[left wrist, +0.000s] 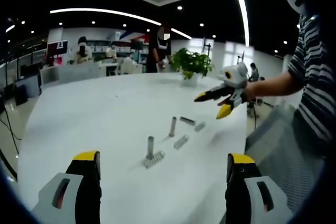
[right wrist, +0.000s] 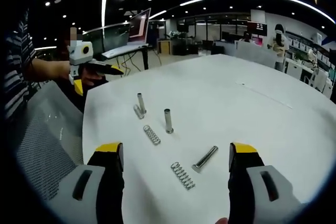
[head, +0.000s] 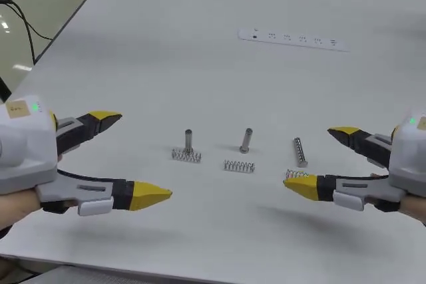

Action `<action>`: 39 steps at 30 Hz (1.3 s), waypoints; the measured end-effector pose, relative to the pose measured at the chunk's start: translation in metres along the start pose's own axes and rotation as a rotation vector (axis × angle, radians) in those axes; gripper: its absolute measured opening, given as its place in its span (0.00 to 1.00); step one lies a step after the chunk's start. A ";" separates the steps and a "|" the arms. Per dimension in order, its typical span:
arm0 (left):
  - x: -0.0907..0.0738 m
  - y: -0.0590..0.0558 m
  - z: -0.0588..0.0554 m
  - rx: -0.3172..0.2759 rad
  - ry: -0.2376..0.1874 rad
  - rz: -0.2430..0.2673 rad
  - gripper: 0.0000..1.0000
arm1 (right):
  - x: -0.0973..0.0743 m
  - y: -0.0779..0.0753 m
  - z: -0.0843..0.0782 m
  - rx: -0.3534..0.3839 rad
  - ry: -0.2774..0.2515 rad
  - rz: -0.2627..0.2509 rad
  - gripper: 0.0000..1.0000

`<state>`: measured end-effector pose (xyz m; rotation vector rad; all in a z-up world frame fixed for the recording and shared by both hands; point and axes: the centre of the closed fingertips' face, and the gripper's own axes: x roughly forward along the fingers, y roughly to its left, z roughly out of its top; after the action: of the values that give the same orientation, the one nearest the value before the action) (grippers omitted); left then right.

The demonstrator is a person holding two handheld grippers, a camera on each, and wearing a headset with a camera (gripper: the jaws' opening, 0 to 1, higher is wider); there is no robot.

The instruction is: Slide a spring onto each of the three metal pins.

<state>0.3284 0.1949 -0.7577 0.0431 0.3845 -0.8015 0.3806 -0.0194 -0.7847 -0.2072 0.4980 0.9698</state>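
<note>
Three metal pins sit mid-table: the left pin (head: pixel 188 141) and the middle pin (head: pixel 245 140) stand upright, and the right pin (head: pixel 299 151) lies flat. Beside each lies a loose spring: left spring (head: pixel 186 156), middle spring (head: pixel 239 165), right spring (head: pixel 297 174). My left gripper (head: pixel 136 156) hovers open to the left of them, holding nothing. My right gripper (head: pixel 316 157) is open too, its lower fingertip close to the right spring. In the right gripper view the lying pin (right wrist: pixel 205 158) and its spring (right wrist: pixel 182 175) rest between the jaws. The left gripper view has the nearest pin (left wrist: pixel 150 147) ahead.
A white power strip (head: pixel 293 39) lies at the back of the white table (head: pixel 200 58). A black cable (head: pixel 23 24) hangs off the table's left edge. The near table edge runs just below the grippers. People and desks stand far off in the room.
</note>
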 end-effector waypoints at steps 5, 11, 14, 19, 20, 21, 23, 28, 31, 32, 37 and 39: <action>0.000 0.000 -0.001 -0.004 0.000 -0.001 0.98 | 0.001 -0.002 0.002 0.016 0.007 -0.006 0.77; 0.000 -0.001 -0.001 -0.006 0.000 -0.002 0.98 | 0.003 -0.003 0.004 0.038 0.010 -0.008 0.72; -0.001 -0.001 -0.002 -0.002 0.004 -0.001 0.98 | 0.005 -0.007 0.004 0.052 0.020 -0.012 0.68; -0.002 0.000 -0.002 -0.004 0.004 0.001 0.97 | 0.008 -0.017 0.002 0.078 0.057 -0.041 0.60; -0.002 0.000 -0.002 -0.004 0.004 0.001 0.97 | 0.010 -0.019 0.002 0.084 0.064 -0.042 0.59; -0.002 0.001 -0.002 -0.004 0.003 0.002 0.97 | 0.010 -0.020 0.001 0.092 0.071 -0.044 0.57; -0.002 0.001 -0.003 -0.005 0.004 0.002 0.97 | 0.012 -0.022 0.000 0.123 0.086 -0.049 0.53; -0.003 0.001 -0.003 -0.006 0.002 0.004 0.97 | 0.018 -0.031 0.000 0.177 0.098 -0.070 0.46; -0.003 0.001 -0.002 -0.004 0.001 0.003 0.97 | 0.022 -0.037 -0.003 0.217 0.123 -0.084 0.41; -0.003 0.001 -0.002 -0.004 0.001 0.003 0.97 | 0.023 -0.039 -0.004 0.220 0.130 -0.088 0.40; -0.003 0.001 -0.001 -0.003 0.002 0.001 0.97 | 0.026 -0.046 -0.008 0.281 0.159 -0.100 0.36; -0.003 0.002 -0.001 -0.003 0.003 0.002 0.97 | 0.028 -0.048 -0.010 0.303 0.170 -0.105 0.33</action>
<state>0.3273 0.1981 -0.7583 0.0421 0.3881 -0.7990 0.4305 -0.0297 -0.8095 -0.0422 0.7748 0.7666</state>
